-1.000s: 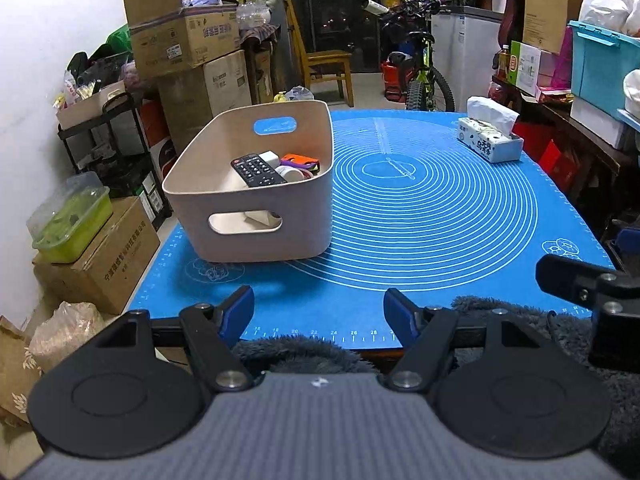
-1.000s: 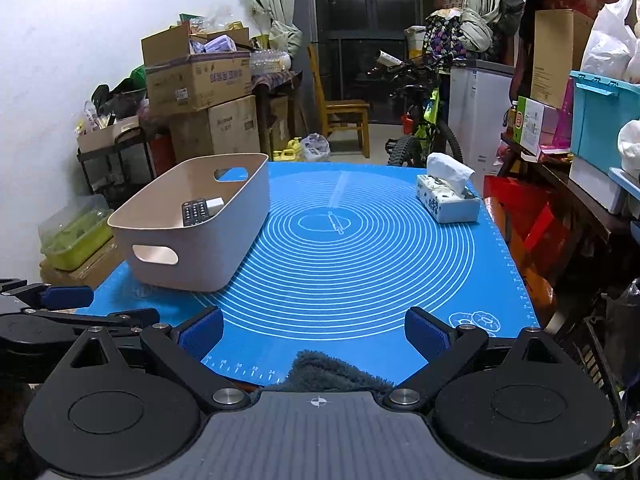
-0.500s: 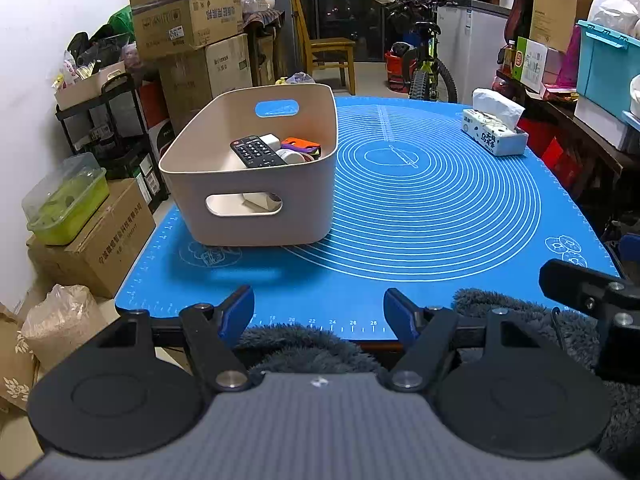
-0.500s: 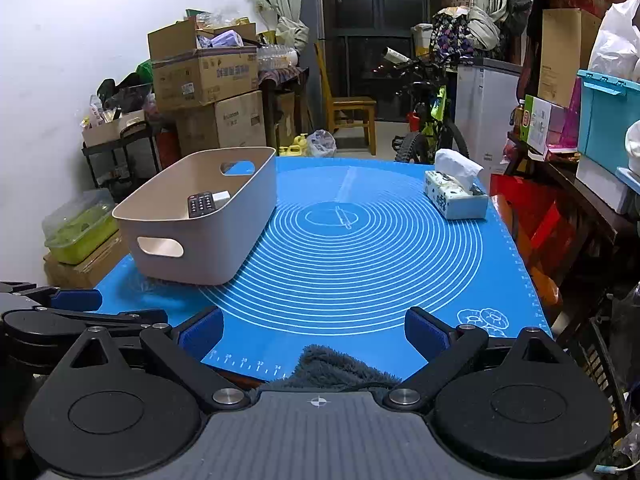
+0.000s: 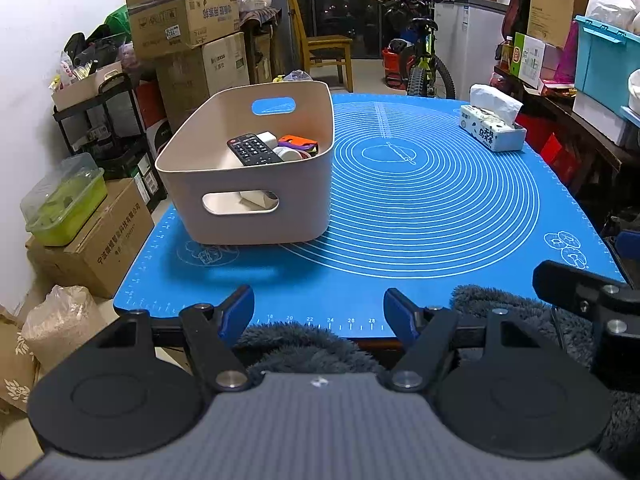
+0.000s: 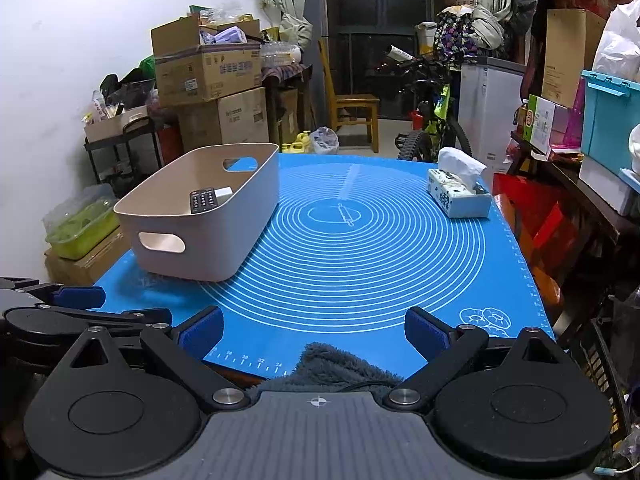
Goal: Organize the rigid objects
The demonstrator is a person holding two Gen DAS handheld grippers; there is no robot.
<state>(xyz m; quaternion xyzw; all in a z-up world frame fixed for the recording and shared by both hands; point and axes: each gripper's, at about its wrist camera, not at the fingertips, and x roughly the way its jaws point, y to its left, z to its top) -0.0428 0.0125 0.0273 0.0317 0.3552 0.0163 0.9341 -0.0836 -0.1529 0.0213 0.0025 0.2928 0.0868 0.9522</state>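
A beige plastic bin (image 5: pixel 224 196) stands on the left of the blue mat (image 5: pixel 420 216). It holds a black remote (image 5: pixel 251 149), a white block, an orange item (image 5: pixel 298 142) and a white roll. The bin (image 6: pixel 224 236) and the remote (image 6: pixel 202 201) also show in the right wrist view. My left gripper (image 5: pixel 319 312) is open and empty, held back at the mat's near edge. My right gripper (image 6: pixel 312 330) is open and empty, also at the near edge, to the right of the left one.
A tissue box (image 5: pixel 491 130) sits at the mat's far right, also in the right wrist view (image 6: pixel 458 196). Cardboard boxes (image 5: pixel 84 252) and a green container (image 5: pixel 64 204) stand left of the table. A bicycle (image 5: pixel 424 64), a chair and shelves stand beyond. A fuzzy grey sleeve (image 5: pixel 304 344) lies below the grippers.
Both grippers have drawn back and risen a little from the table. The bin and its contents have not moved. Both stay open.
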